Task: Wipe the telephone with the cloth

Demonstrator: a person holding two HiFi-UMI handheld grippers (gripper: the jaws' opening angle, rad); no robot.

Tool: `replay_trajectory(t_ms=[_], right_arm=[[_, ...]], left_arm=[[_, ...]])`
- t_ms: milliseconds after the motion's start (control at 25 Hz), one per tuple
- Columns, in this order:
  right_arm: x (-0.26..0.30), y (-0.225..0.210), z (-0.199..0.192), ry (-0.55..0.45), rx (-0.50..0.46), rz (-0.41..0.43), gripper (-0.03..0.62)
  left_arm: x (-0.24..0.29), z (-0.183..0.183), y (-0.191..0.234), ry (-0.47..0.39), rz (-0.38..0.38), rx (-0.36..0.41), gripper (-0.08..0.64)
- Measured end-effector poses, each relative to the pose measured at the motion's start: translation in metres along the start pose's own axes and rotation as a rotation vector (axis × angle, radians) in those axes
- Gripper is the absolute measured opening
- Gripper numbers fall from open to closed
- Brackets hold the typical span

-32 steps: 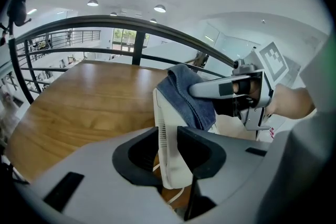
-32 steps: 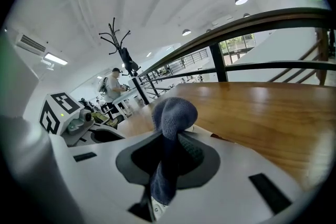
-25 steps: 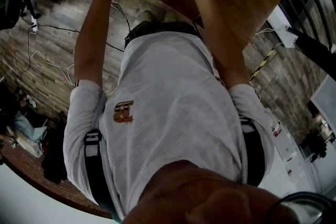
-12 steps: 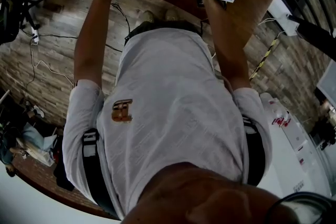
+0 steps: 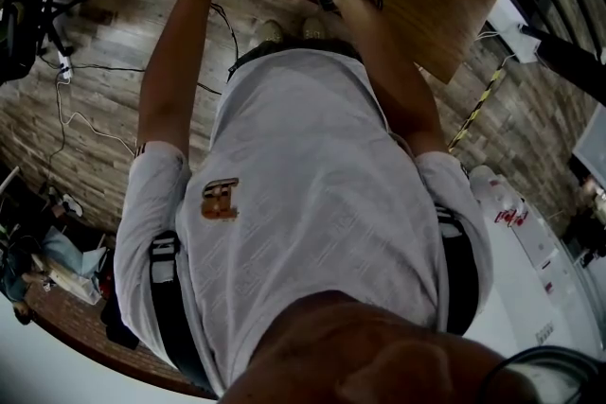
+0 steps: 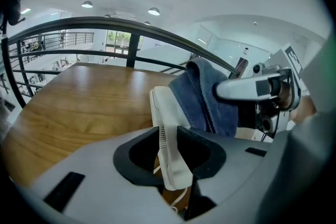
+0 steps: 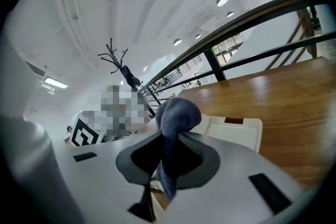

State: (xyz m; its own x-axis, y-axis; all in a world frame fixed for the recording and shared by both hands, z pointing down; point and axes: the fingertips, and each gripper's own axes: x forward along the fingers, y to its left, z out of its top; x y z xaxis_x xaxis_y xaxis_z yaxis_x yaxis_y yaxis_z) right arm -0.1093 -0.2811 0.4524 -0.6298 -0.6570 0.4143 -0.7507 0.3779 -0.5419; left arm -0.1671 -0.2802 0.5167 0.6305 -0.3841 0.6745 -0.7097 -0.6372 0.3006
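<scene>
We clamp the white telephone handset [image 6: 160, 107] edge-on in our left gripper [image 6: 169, 147], the jaws pressed onto its two sides over the wooden table [image 6: 73, 107]. Our right gripper [image 7: 168, 153] pinches a blue cloth [image 7: 177, 114]. The cloth bunches above the jaws and lies against the handset's far end. The telephone's white base [image 7: 236, 131] sits on the table just beyond the cloth, and a dark railing [image 6: 131, 29] runs behind it.

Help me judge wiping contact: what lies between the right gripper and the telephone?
Only the blue cloth, clamped in the right gripper and bunched ahead of its jaws before the white telephone. The right gripper view shows it.
</scene>
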Motion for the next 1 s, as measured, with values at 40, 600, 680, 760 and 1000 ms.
replay_trajectory(t_ms=[40, 600, 680, 760, 1000], right_arm=[[0.005, 0.001, -0.005, 0.009, 0.009, -0.001, 0.072], [-0.001, -0.059, -0.05, 0.071, 0.002, -0.189, 0.072], [-0.008, -0.067, -0.052, 0.074, 0.0, -0.209, 0.072], [-0.017, -0.075, -0.055, 0.078, -0.004, -0.228, 0.072], [-0.047, -0.093, -0.058, 0.066, 0.002, -0.285, 0.072]], left_arm=[[0.0, 0.0, 0.0, 0.001, -0.002, 0.001, 0.107], [0.004, -0.003, 0.001, -0.009, -0.027, 0.009, 0.107], [0.004, -0.003, 0.001, -0.012, -0.03, 0.01, 0.107], [0.005, -0.003, 0.001, -0.012, -0.034, 0.01, 0.107], [0.006, -0.004, 0.0, -0.01, -0.045, 0.016, 0.109]])
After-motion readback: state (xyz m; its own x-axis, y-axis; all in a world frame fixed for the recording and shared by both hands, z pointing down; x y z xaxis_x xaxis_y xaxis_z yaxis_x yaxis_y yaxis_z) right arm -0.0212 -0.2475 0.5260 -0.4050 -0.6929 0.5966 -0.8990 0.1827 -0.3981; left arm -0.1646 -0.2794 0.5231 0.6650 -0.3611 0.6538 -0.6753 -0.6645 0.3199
